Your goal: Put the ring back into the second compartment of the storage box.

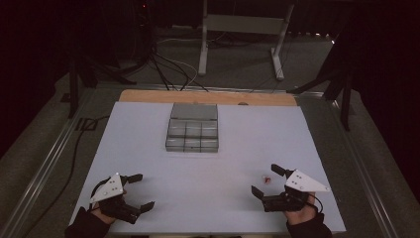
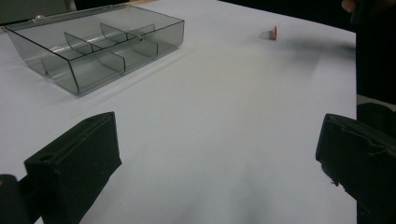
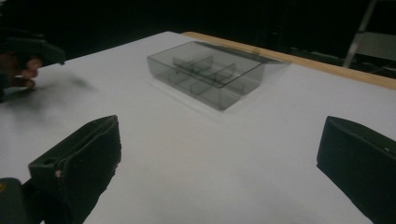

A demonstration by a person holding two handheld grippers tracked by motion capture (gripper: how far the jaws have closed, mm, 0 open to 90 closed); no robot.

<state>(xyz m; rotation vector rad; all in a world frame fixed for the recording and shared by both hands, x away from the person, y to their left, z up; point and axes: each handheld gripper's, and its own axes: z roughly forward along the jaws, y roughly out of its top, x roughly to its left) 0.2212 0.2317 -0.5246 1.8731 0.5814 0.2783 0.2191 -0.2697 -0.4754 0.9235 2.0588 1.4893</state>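
Both grippers lay at the near edge of the table, each held in a gloved or dark-sleeved hand entering from below. At left, the left gripper rested with its two black jaws spread wide and nothing between them; at right, the right gripper was likewise released, jaws well apart and empty. Just beyond the right gripper's far jaw, a small red-and-white object lay on the surface, too small to identify; it appeared again in the left gripper view. Beneath everything stretched a white sheet covering the table, with a strip of bare wooden edge exposed along the far side. Centred toward that far side, well apart from both grippers, sat a smoke-grey transparent compartment box, its interior split by dividers into a grid of cells and its lid folded back flat behind it; the cells looked empty. Beyond the table, the room was dark, with grey flooring, loose black cables and a white metal stand.
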